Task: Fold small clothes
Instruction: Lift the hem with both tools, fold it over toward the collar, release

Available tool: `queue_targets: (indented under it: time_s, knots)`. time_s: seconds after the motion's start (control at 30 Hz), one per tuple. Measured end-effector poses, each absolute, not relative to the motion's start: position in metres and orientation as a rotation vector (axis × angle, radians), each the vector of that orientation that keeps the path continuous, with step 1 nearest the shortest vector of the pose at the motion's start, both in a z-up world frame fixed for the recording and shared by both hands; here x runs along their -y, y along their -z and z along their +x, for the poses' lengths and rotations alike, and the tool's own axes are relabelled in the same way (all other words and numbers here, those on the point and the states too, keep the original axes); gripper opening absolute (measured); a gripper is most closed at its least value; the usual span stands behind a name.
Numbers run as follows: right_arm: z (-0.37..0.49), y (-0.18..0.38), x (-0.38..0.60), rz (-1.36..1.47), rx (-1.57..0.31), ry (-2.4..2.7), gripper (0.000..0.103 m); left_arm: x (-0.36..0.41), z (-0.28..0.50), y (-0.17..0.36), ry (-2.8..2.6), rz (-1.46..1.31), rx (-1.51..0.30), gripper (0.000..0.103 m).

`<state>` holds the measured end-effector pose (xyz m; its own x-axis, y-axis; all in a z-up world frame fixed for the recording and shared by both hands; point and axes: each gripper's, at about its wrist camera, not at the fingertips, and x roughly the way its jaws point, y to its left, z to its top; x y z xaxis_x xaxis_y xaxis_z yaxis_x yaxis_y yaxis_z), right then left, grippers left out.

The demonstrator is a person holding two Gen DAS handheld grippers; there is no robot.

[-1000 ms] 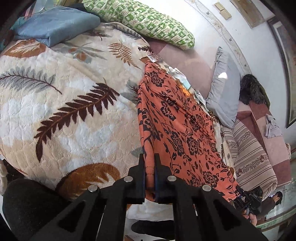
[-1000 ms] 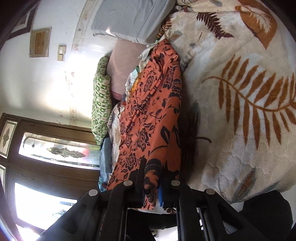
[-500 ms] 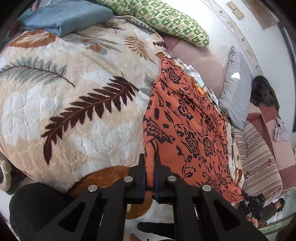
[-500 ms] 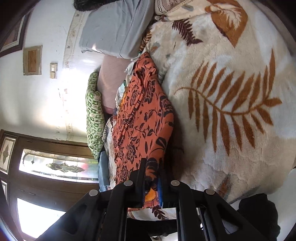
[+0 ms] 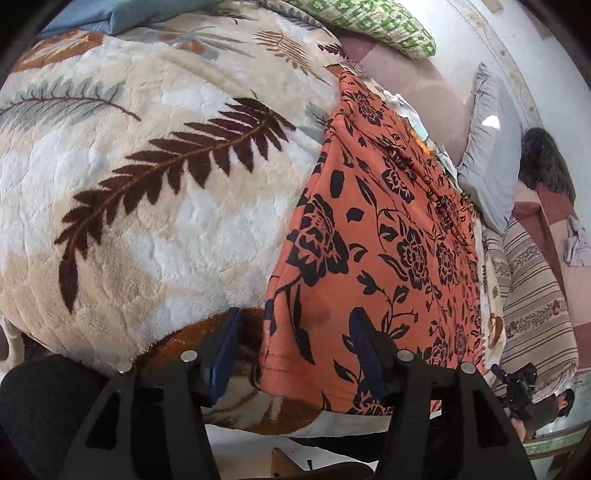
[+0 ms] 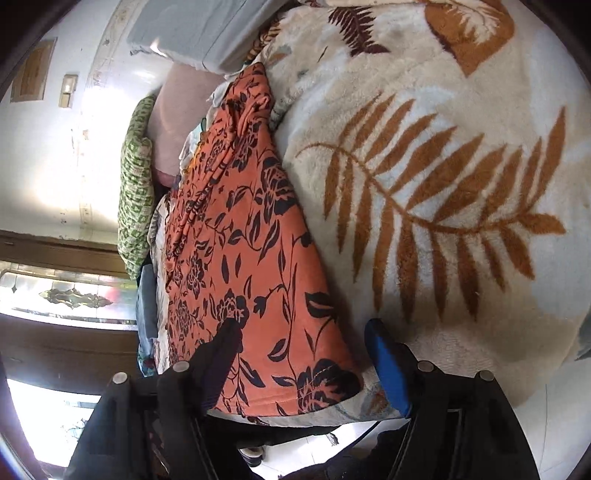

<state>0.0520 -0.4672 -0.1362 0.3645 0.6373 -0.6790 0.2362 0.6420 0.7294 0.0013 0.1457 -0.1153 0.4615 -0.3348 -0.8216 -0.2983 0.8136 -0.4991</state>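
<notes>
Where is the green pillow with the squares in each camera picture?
Left wrist view: the green pillow lies along the top edge, right of middle, above the far end of the orange flowered cloth.
Right wrist view: the green pillow stands on end at the left, between the white wall and the orange flowered cloth.
Shared landmark: the orange flowered cloth, lying on the leaf-print blanket in both views.
</notes>
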Motion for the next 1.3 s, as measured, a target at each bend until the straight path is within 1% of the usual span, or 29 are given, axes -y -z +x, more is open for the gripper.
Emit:
queue_targets:
  time_s: [0.03, 0.07, 0.1, 0.13, 0.17, 0.3, 0.5, 0.6, 0.7, 0.8, 0.87, 0.9, 0.93, 0.97, 1.0, 1.03, 1.07, 1.1, 1.2, 1.3]
  knots:
    - [0.053, 0.136, 0.460, 0.859, -1.222, -0.330, 0.054, -0.142, 0.001, 0.113, 0.021, -0.618, -1.108, 0.038]
    - [0.054, 0.137, 0.454, 0.836, -1.244, -0.347, 0.037, -0.138, 0.002, 0.111, 0.025, -0.579, -1.115, 0.007]
    - [0.054, 0.140, 0.448, 0.824, -1.268, -0.342, 0.010, -0.136, 0.003, 0.111, 0.039, -0.578, -1.141, 0.005]
    - [0.052, 0.140, 0.446, 0.832, -1.275, -0.348, 0.008, -0.137, 0.001, 0.106, 0.059, -0.601, -1.127, 0.005]
    - [0.050, 0.137, 0.445, 0.854, -1.260, -0.367, 0.008, -0.136, -0.002, 0.097, 0.065, -0.583, -1.105, 0.005]
    - [0.053, 0.107, 0.453, 0.984, -1.139, -0.460, 0.007, -0.142, 0.005, 0.059, 0.112, -0.582, -1.044, 0.005]
    - [0.096, 0.064, 0.469, 1.154, -0.938, -0.574, 0.007, -0.153, 0.053, 0.013, 0.170, -0.617, -0.952, 0.005]
    - [0.142, 0.048, 0.474, 1.159, -0.888, -0.580, 0.007, -0.157, 0.104, -0.006, 0.183, -0.595, -0.925, 0.005]
    - [0.208, 0.037, 0.479, 1.170, -0.845, -0.574, 0.007, -0.163, 0.175, -0.022, 0.181, -0.569, -0.900, 0.005]
    - [0.289, 0.042, 0.479, 1.172, -0.847, -0.531, 0.007, -0.170, 0.260, -0.016, 0.171, -0.592, -0.912, 0.006]
    - [0.346, 0.064, 0.479, 1.199, -0.883, -0.442, 0.009, -0.171, 0.321, 0.014, 0.127, -0.605, -0.975, 0.010]
    - [0.374, 0.079, 0.476, 1.175, -0.916, -0.391, 0.012, -0.171, 0.349, 0.035, 0.084, -0.606, -1.000, 0.014]
    - [0.397, 0.100, 0.473, 1.159, -0.969, -0.331, 0.024, -0.171, 0.374, 0.058, 0.017, -0.581, -1.051, 0.028]
    - [0.409, 0.119, 0.472, 1.157, -1.013, -0.254, 0.037, -0.175, 0.392, 0.076, -0.054, -0.568, -1.091, 0.031]
    - [0.412, 0.130, 0.470, 1.145, -1.011, -0.206, 0.071, -0.180, 0.402, 0.086, -0.107, -0.568, -1.089, 0.036]
    - [0.410, 0.133, 0.470, 1.129, -0.965, -0.204, 0.075, -0.186, 0.406, 0.092, -0.141, -0.578, -1.062, 0.053]
    - [0.405, 0.133, 0.470, 1.114, -0.910, -0.219, 0.078, -0.191, 0.405, 0.095, -0.156, -0.588, -1.041, 0.063]
    - [0.400, 0.131, 0.472, 1.081, -0.885, -0.221, 0.078, -0.196, 0.403, 0.096, -0.161, -0.597, -1.025, 0.072]
    - [0.384, 0.121, 0.485, 1.001, -0.874, -0.174, 0.078, -0.213, 0.382, 0.089, -0.182, -0.603, -0.981, 0.073]
    - [0.360, 0.100, 0.494, 0.973, -0.840, -0.195, 0.078, -0.217, 0.348, 0.071, -0.157, -0.592, -0.958, 0.073]
